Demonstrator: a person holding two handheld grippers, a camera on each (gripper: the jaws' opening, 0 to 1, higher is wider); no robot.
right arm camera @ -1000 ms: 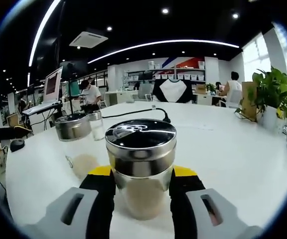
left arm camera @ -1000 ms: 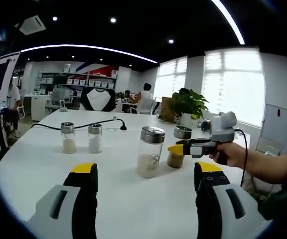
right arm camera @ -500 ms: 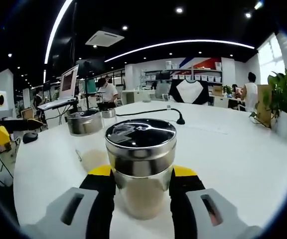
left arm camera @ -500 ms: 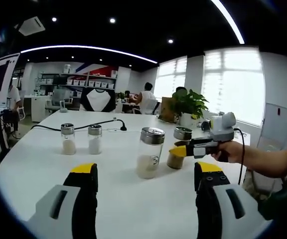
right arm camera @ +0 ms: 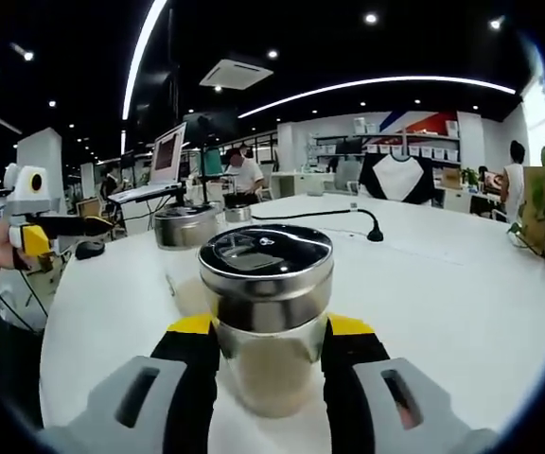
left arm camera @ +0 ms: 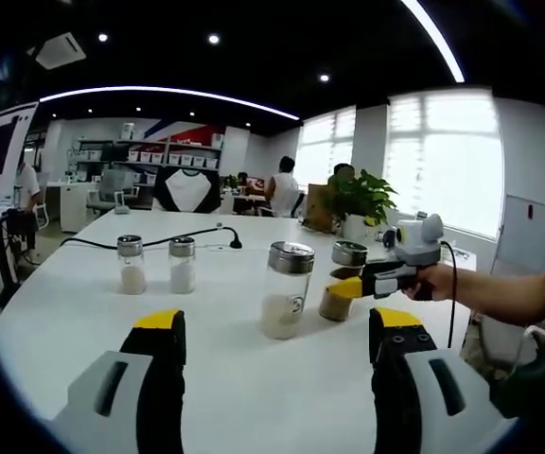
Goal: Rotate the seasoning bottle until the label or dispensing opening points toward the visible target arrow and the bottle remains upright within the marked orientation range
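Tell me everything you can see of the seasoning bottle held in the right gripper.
The short clear glass seasoning bottle with a shiny metal screw cap stands upright on the white table, clamped between the yellow-tipped jaws of the right gripper. Its flat dark cap top reflects the ceiling lights. In the left gripper view the same bottle shows brownish contents in its lower part and sits just right of a taller clear bottle with pale contents, apart from it. No label or arrow can be made out.

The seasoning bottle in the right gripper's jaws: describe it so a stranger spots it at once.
On the white table stand four shaker bottles. Past the tall bottle with white powder, nearest the potted plant, is the short seasoning bottle: brownish contents, clamped by the right gripper.
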